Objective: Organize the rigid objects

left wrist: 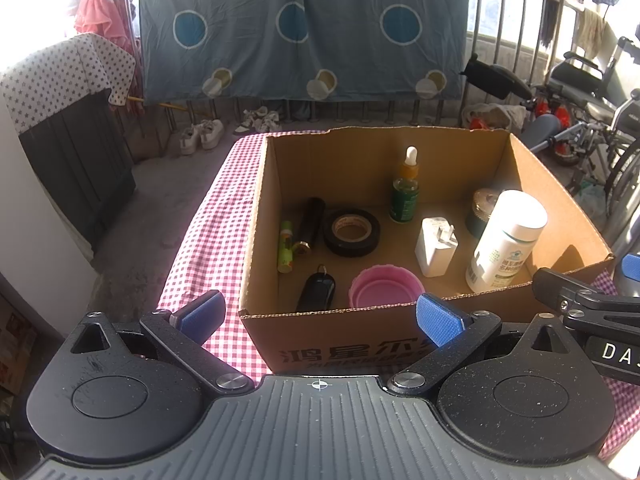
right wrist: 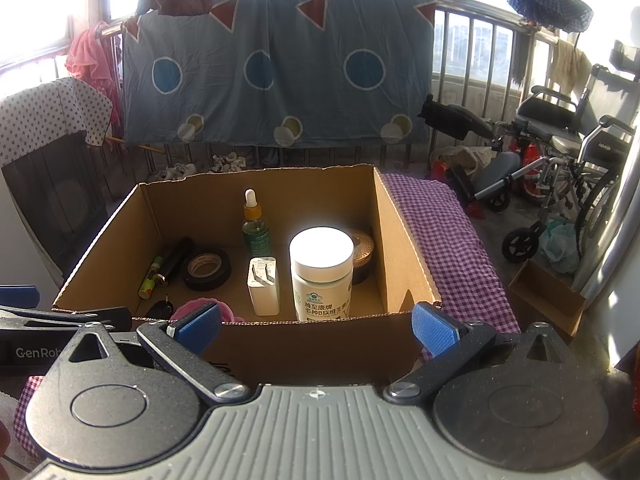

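A big cardboard box (left wrist: 400, 344) sits on the counter (left wrist: 208, 240) with its checked cloth, right in front of both tongs, and the left tongs (left wrist: 320, 318) and the right tongs (right wrist: 316, 328) are side by side, each wide apart and holding nothing. Inside the box, ahead of the tongs, stand a tall white bottle (right wrist: 322, 274), a dropper bottle (left wrist: 405, 194) and a white plug (left wrist: 434, 247), with a black tape roll (left wrist: 352, 232), a pink lid (left wrist: 384, 286), a black tube (left wrist: 311, 220), a green stick (left wrist: 285, 246) and a black key fob (left wrist: 317, 292) lying nearer the left tongs
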Available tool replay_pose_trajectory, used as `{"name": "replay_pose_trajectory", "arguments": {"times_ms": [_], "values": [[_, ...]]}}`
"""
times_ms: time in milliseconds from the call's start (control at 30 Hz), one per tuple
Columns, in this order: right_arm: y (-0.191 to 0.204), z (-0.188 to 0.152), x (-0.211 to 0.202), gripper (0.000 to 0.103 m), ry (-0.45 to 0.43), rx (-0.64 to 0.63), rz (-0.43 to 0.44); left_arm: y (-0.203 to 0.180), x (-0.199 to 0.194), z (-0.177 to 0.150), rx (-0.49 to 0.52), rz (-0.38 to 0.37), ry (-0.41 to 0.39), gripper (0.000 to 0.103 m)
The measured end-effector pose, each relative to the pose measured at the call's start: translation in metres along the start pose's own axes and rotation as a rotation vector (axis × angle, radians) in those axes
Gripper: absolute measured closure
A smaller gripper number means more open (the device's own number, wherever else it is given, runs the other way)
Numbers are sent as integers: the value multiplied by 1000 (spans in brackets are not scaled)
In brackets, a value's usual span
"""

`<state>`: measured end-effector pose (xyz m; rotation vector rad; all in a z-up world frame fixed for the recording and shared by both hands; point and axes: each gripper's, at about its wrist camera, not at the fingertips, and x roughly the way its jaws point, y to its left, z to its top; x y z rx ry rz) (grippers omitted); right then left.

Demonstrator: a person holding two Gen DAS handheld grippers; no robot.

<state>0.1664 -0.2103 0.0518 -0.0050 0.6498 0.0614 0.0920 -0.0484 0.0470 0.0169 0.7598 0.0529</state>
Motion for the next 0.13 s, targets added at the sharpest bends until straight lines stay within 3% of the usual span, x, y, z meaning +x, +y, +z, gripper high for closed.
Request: {"name": "replay_pose_trajectory", "arguments": {"times_ms": [133], "values": [[0,0,0,0,0,0,1,0,0,0,0,0,0,1]]}}
